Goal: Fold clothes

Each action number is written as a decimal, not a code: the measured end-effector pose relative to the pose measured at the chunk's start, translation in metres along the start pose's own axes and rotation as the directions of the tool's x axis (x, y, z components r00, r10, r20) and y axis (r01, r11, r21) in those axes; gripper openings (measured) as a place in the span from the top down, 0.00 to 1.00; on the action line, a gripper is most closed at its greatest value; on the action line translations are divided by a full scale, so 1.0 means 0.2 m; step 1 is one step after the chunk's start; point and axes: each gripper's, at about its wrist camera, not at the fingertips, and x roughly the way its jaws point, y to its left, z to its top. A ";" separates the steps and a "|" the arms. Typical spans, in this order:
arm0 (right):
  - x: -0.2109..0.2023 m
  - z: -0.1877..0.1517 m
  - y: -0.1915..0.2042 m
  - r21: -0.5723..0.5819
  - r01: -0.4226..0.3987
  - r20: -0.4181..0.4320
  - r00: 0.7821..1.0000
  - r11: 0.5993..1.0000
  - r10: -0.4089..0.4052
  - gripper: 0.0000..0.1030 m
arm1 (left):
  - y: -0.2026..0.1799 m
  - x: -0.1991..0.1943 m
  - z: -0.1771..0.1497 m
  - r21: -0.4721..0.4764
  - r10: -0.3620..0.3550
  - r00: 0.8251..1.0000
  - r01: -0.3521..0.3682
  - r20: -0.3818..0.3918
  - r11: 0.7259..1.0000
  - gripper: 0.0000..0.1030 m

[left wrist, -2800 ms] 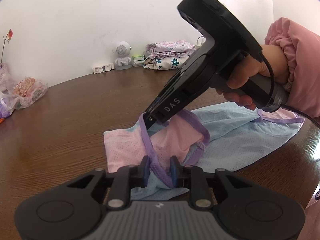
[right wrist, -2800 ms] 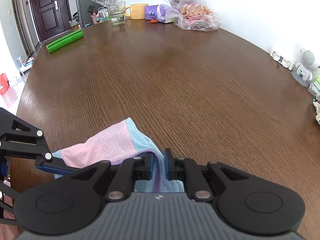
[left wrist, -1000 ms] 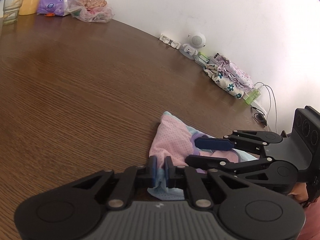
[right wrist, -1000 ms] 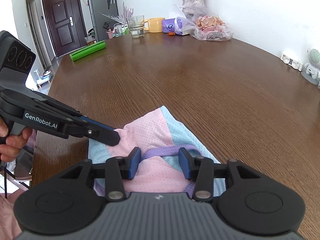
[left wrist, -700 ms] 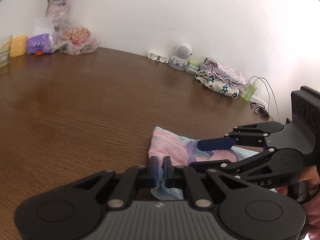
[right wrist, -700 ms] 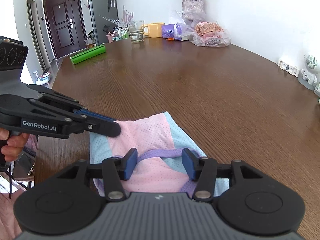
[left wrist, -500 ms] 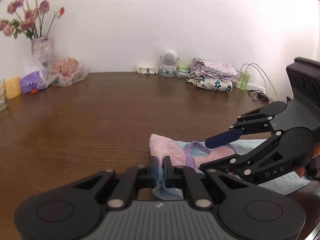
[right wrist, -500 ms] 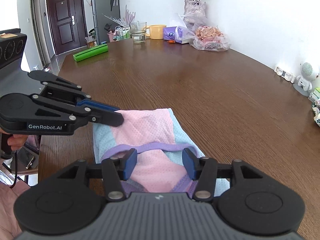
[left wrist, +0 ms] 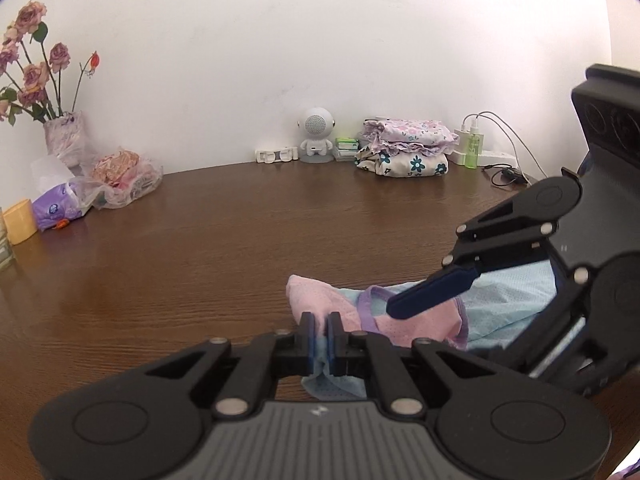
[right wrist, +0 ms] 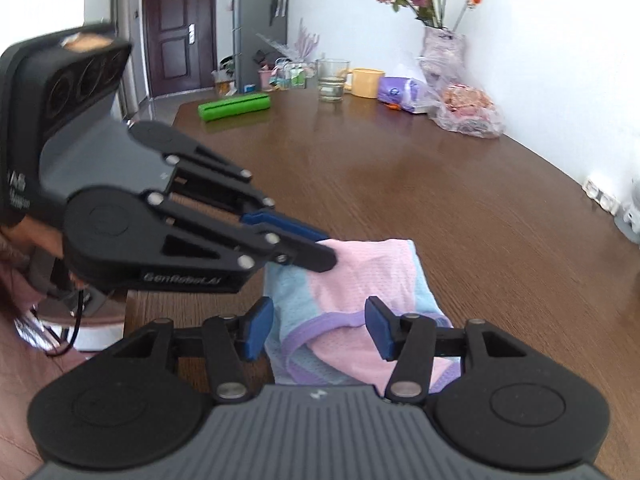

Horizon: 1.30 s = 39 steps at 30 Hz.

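Since a second earlier the right gripper (right wrist: 318, 330) had spread its jaws and let go of the garment (right wrist: 360, 276), lying on the table (right wrist: 460, 200). The left gripper (left wrist: 320, 338) stayed clamped on its pink corner. The glass (right wrist: 331, 79) held water.

The garment (left wrist: 404, 320) lies on the table (left wrist: 200, 240) at lower centre of the left wrist view. Along the wall behind it, a vase (left wrist: 64, 136) stands at far left, a speaker figure (left wrist: 317, 132) at centre, and folded clothes (left wrist: 404, 152) right of it.
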 end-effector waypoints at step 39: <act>0.13 -0.09 0.04 0.142 0.063 -0.031 0.998 0.988 -0.059 0.87 | 0.33 0.16 -0.16 -0.612 -0.229 0.970 0.133 -0.081 0.780 0.83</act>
